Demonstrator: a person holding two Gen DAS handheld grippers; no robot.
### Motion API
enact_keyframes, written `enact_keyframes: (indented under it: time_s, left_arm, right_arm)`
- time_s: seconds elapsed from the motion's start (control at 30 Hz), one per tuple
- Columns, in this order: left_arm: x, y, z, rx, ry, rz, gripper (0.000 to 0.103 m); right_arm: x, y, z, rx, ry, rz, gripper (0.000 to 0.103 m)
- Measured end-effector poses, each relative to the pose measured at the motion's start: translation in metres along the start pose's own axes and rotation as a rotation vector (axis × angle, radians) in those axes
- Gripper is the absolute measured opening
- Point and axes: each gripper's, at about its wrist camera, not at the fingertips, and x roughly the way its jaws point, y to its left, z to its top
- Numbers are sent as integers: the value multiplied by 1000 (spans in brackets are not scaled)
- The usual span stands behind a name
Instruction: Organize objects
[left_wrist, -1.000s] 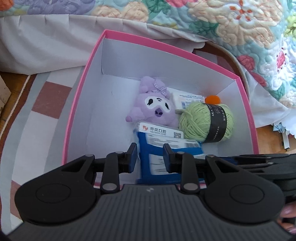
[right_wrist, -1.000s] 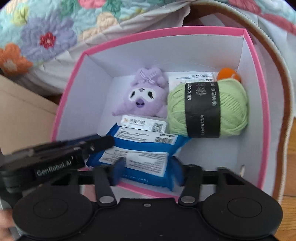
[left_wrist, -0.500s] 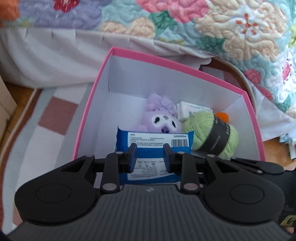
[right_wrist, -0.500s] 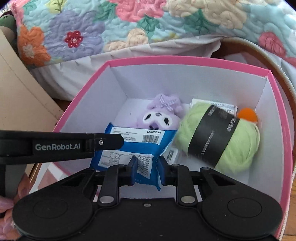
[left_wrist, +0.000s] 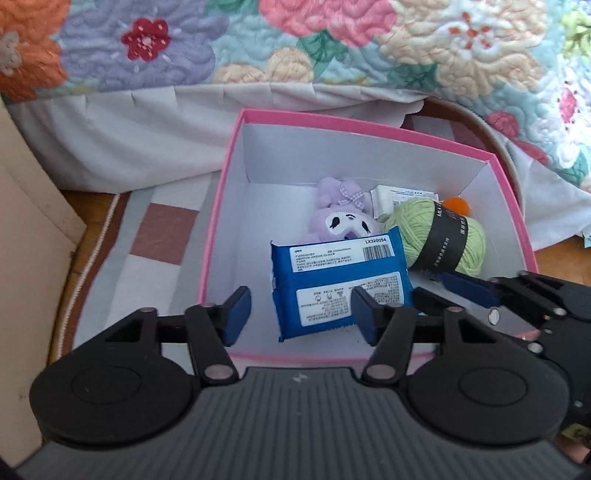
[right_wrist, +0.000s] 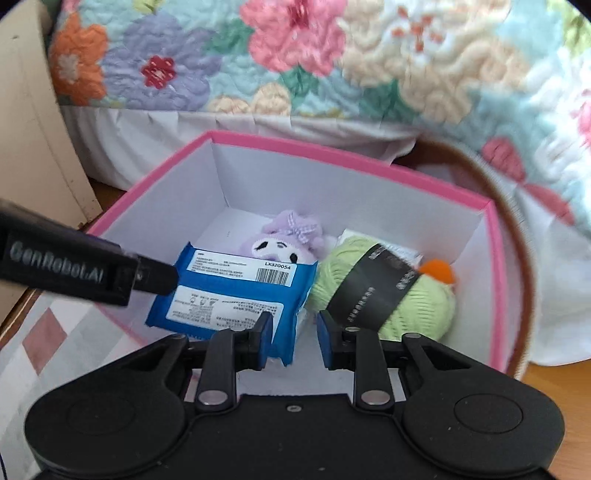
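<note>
a blue wipes packet (right_wrist: 236, 295) is pinched at its near corner by the right gripper (right_wrist: 293, 341), tilted inside the pink box (right_wrist: 332, 158). a purple plush (right_wrist: 284, 240) and green yarn ball (right_wrist: 406, 295) are seen behind it.

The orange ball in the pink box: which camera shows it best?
The right wrist view: the orange ball appears larger there, resting against the top of the green yarn. In the left wrist view the ball is smaller, peeking out behind the yarn.
</note>
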Motion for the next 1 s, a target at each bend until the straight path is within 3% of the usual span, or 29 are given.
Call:
enact_keyframes:
  time_s: [0.23,0.37,0.53,0.73,0.87,1.0]
  left_arm:
    - [-33,8,-11,37,19,10,64]
    - [-54,7,-18,61,25,20,64]
    - [-82,6,-26,92,23,50,71]
    - [-102,3,-32,114,65,56,82]
    - [-116,4,-36,113,83,11,83]
    - [-125,5,-42,105,84,17,86]
  right_arm:
    - [-59,19,-7,-13,-116,-22,39]
    - [-82,26,-13,11,-133,-40,44]
    - [-105,24,-13,116,-103,-33,50]
    - [-134,33,-5,127,-58,-13,78]
    - [-148,38,-3,150,-21,12,85]
    - [-156,39,-5,183,-3,16,91]
